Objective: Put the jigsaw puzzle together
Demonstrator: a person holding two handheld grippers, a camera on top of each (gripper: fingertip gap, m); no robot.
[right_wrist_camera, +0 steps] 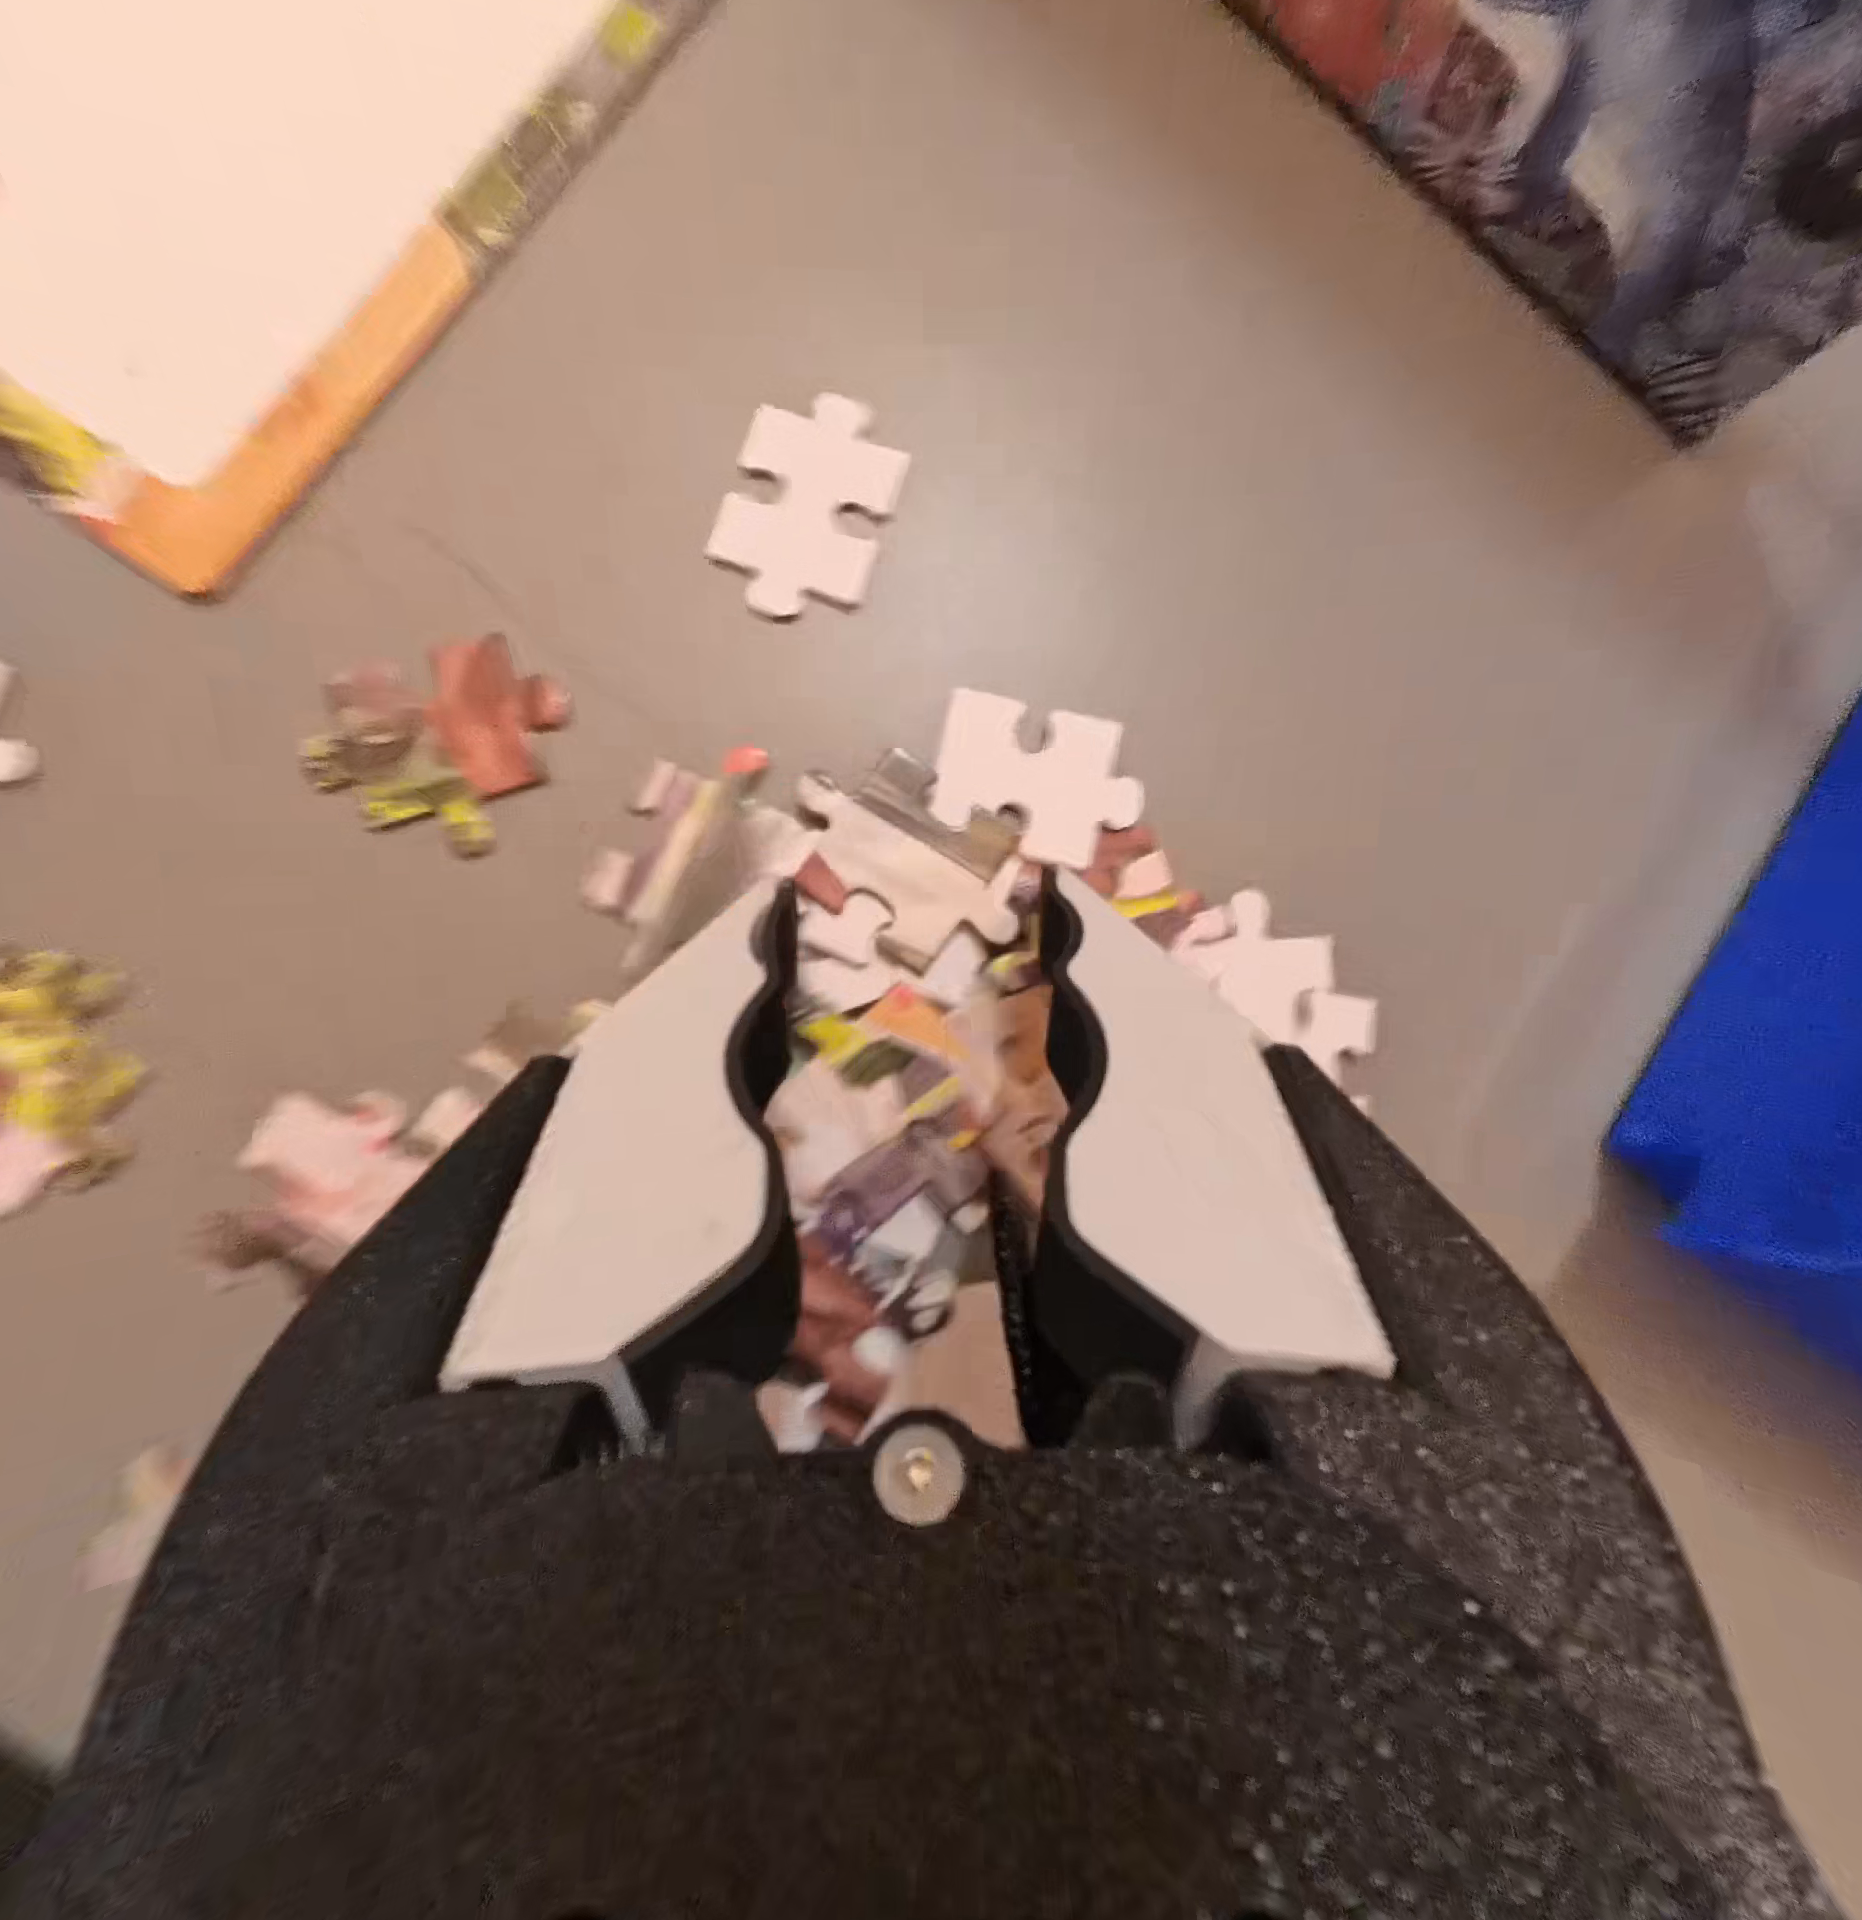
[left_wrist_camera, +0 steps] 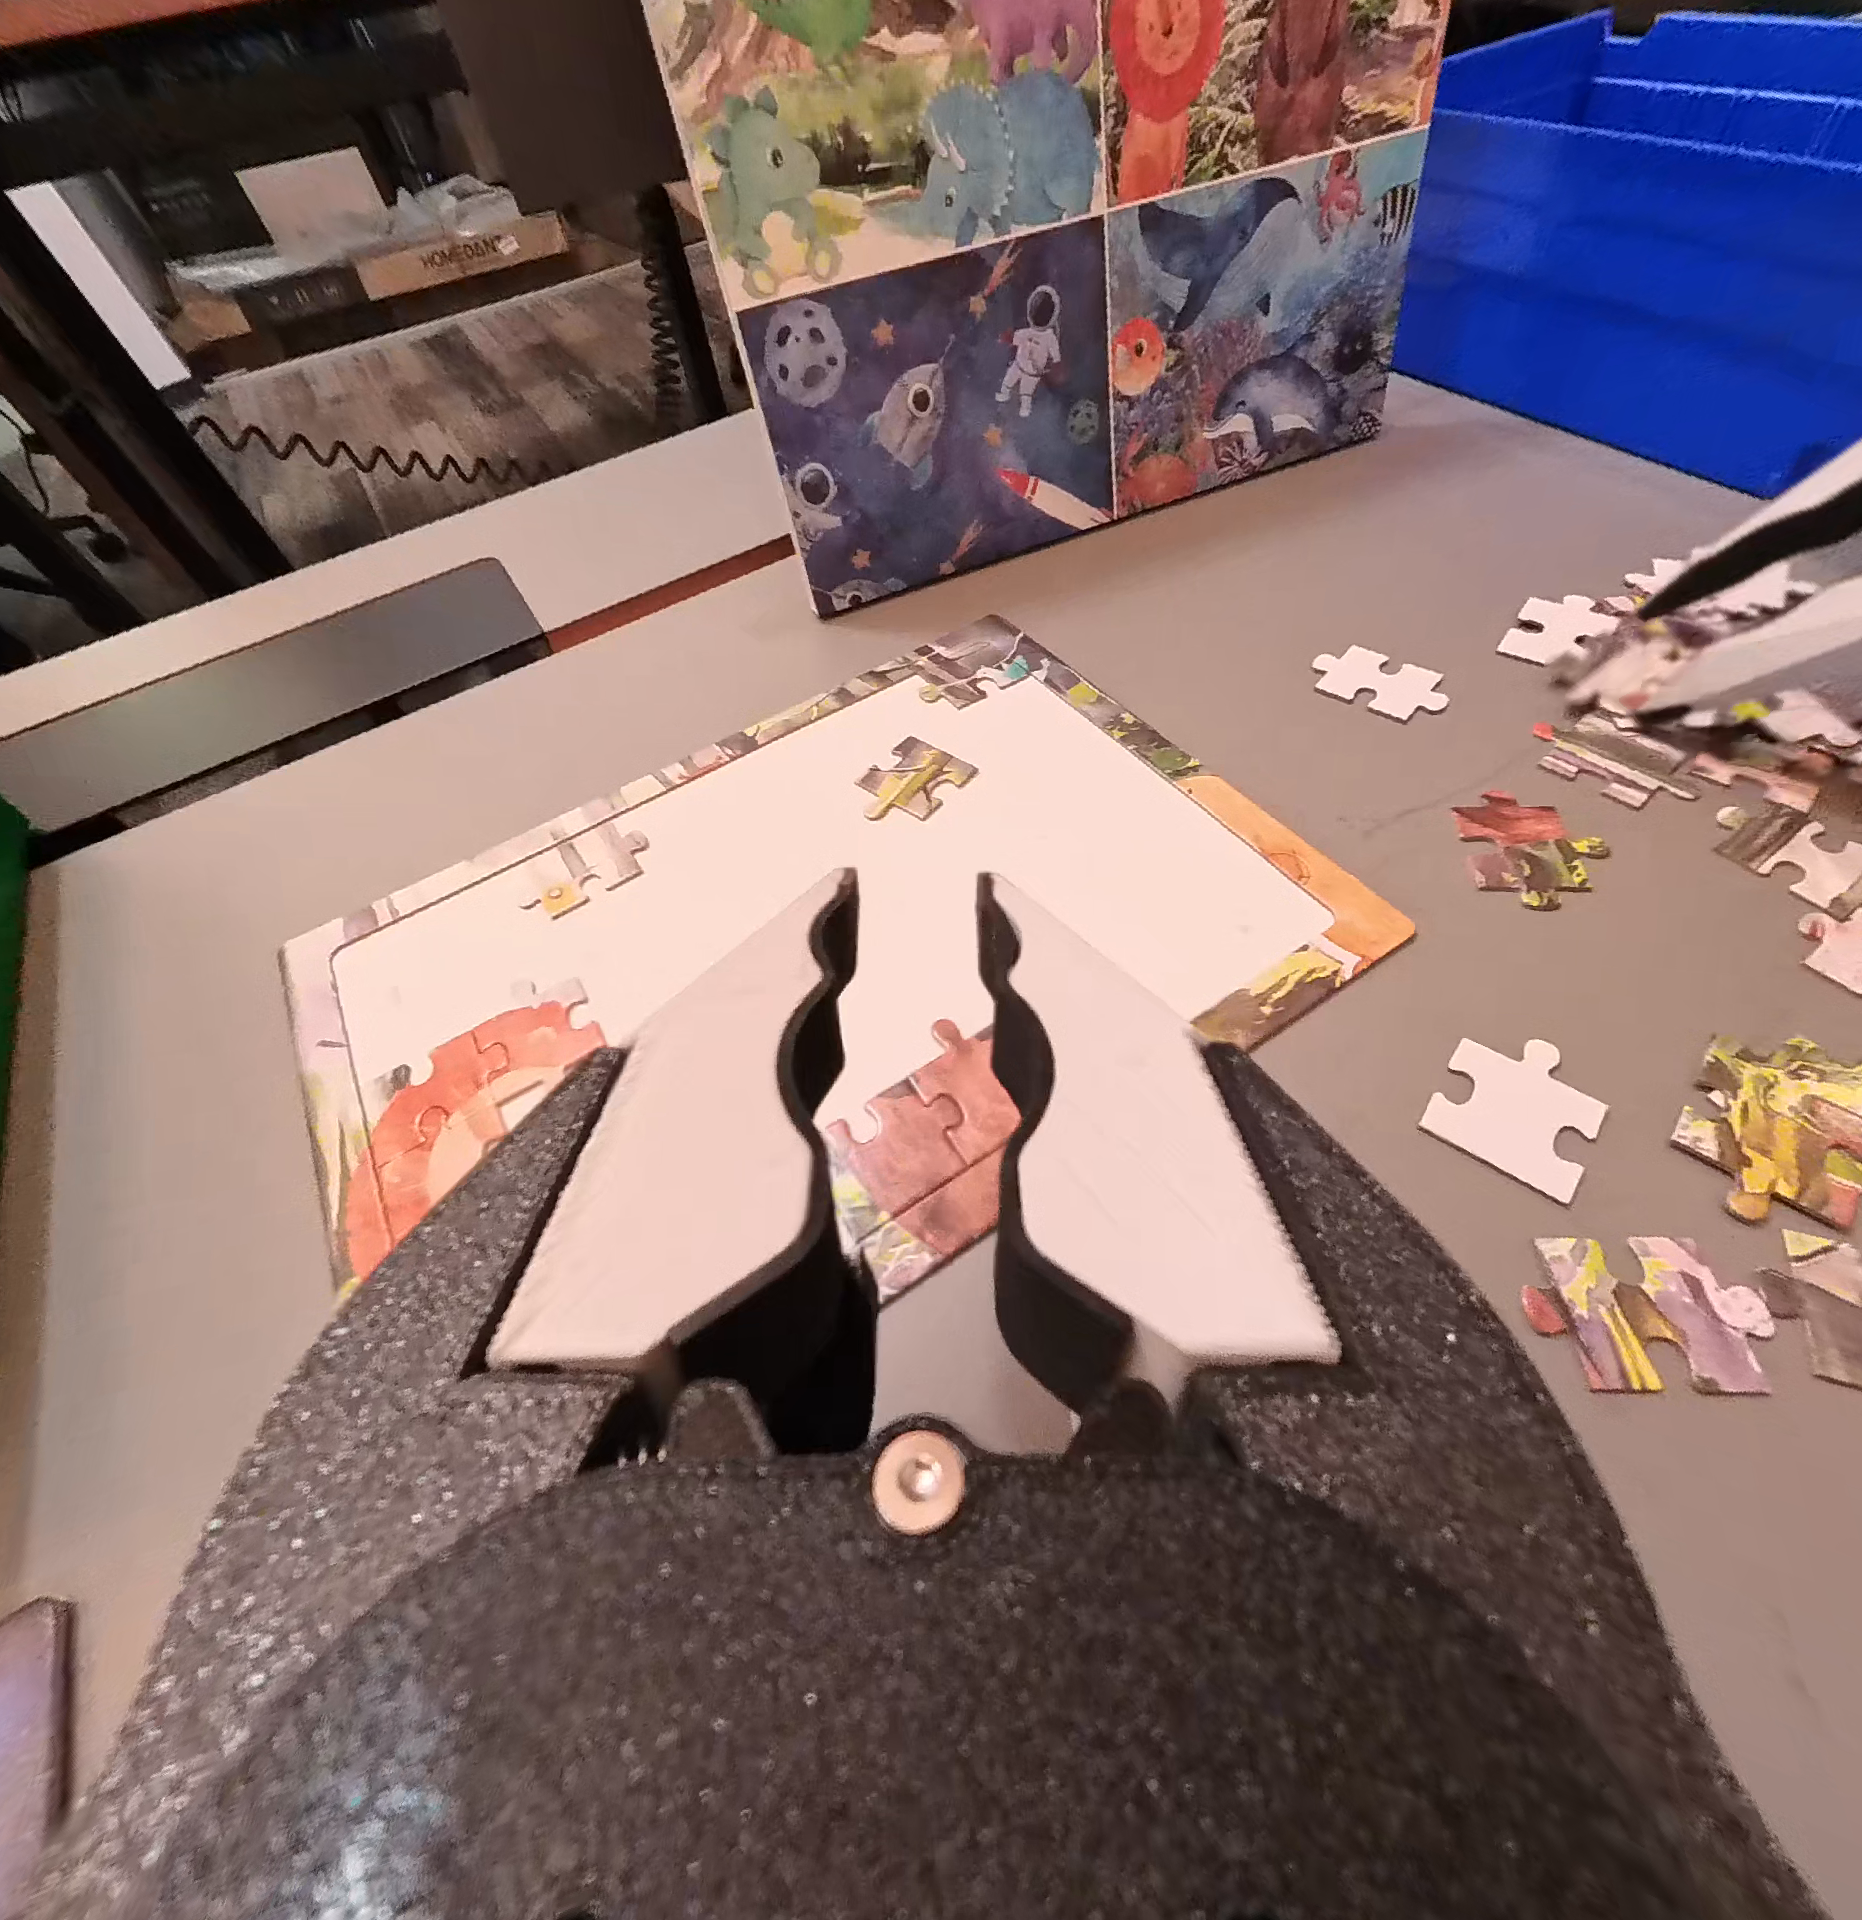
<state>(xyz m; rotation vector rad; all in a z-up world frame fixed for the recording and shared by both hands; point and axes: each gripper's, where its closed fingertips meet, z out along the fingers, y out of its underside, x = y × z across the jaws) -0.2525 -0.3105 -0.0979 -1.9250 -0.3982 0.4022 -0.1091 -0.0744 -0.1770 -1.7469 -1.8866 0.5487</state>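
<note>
A puzzle tray with a picture border lies flat on the grey table; its corner also shows in the right wrist view. A few joined pieces sit in it: an orange lion patch, brown pieces and a loose piece. My left gripper is open and empty, hovering above the tray. Loose pieces lie in a pile to the right of the tray. My right gripper is open, low over that pile, its fingers astride it; it also shows in the left wrist view.
The puzzle box with animal and space pictures stands upright behind the tray. A blue bin sits at the back right, also seen in the right wrist view. White face-down pieces and scattered pieces lie on the table. One gripper's finger ends stand about 30 cm off the other's.
</note>
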